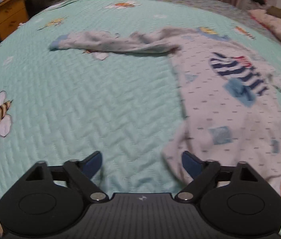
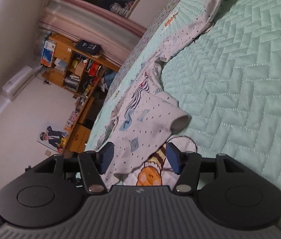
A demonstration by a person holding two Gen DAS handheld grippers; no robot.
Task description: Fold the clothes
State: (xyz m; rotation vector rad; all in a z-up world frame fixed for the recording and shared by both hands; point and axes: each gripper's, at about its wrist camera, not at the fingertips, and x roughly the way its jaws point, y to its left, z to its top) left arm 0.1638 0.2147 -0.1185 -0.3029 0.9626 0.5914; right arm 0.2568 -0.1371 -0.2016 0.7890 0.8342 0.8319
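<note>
The quilt (image 1: 76, 99) is matt mint cloth, stitched into a raised herringbone. On it, the shirt (image 1: 229, 107) is soft, thin printed cloth. Above the quilt, the left tongs (image 1: 142, 160) are matt black plastic with blue pads (image 1: 92, 162) and shiny metal pivots. Beyond the quilt, the shelf (image 2: 68, 63) is varnished wood.

A bed covered by a mint-green quilted bedspread (image 1: 80, 91), stitched in a herringbone pattern and printed with cartoon bees, carries a white long-sleeved top (image 1: 229, 103) with small dark marks, blue patches and a striped motif, lying spread out, one sleeve (image 1: 108, 42) stretched sideways across the quilt.
</note>
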